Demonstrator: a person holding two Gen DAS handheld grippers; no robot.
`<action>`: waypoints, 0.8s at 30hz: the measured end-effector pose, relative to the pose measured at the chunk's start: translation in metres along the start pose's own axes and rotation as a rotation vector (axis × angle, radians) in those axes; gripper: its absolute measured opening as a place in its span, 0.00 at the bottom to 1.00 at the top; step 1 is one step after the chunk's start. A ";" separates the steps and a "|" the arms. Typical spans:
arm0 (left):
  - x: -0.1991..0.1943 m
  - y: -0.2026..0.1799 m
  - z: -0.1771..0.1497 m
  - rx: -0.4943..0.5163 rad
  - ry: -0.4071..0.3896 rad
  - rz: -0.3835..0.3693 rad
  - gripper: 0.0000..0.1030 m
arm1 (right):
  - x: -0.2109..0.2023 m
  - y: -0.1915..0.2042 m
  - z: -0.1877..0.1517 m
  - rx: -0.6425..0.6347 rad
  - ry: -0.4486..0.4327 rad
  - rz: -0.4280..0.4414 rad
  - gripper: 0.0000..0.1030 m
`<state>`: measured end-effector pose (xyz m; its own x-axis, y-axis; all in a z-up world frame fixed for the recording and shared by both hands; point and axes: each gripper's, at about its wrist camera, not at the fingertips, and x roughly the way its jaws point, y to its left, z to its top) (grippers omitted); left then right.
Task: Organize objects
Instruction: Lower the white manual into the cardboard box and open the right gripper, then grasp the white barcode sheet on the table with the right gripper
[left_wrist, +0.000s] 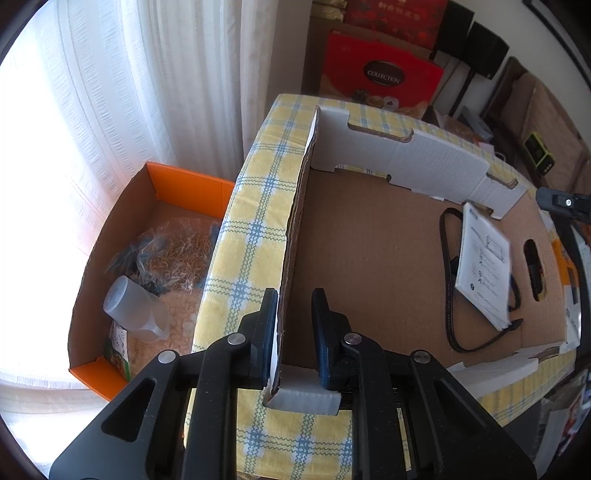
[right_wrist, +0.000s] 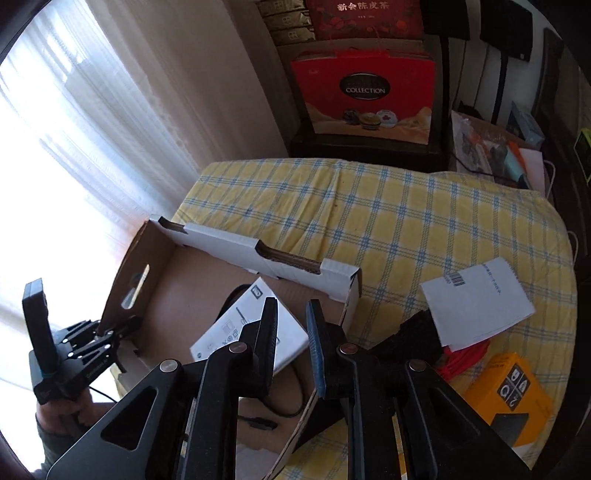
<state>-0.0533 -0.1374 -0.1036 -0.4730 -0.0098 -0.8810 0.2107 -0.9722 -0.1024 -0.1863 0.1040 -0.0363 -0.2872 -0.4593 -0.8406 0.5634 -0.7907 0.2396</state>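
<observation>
Cardboard tray (left_wrist: 369, 258), just one, brown inside with white walls, sits on your checked bed (right_wrist: 388, 221) holding one booklet (left_wrist: 484, 266) and one black cable (left_wrist: 448, 295). Left gripper (left_wrist: 295, 332) fingers straddle its wall, apart; right gripper (right_wrist: 291, 343) fingers apart too.

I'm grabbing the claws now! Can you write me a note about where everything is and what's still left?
Left claw: open, straddling a side wall of the cardboard box.
Right claw: open, empty, above the box.
Done: booklet and black cable lie in the box.
To do: white paper, orange box and red cord sit outside on the checked cloth; probably they go in next.
</observation>
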 end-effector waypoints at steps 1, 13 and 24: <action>0.000 0.000 0.000 0.000 0.001 0.000 0.16 | -0.003 -0.001 0.000 0.009 -0.004 0.013 0.20; 0.000 -0.001 0.001 -0.001 -0.001 0.005 0.16 | -0.053 -0.067 -0.006 0.134 -0.054 -0.056 0.32; 0.000 -0.003 0.002 0.002 0.001 0.016 0.16 | -0.050 -0.145 -0.010 0.305 -0.034 -0.138 0.42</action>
<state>-0.0556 -0.1346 -0.1027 -0.4690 -0.0252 -0.8828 0.2169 -0.9723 -0.0875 -0.2460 0.2460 -0.0342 -0.3735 -0.3485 -0.8597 0.2610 -0.9288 0.2632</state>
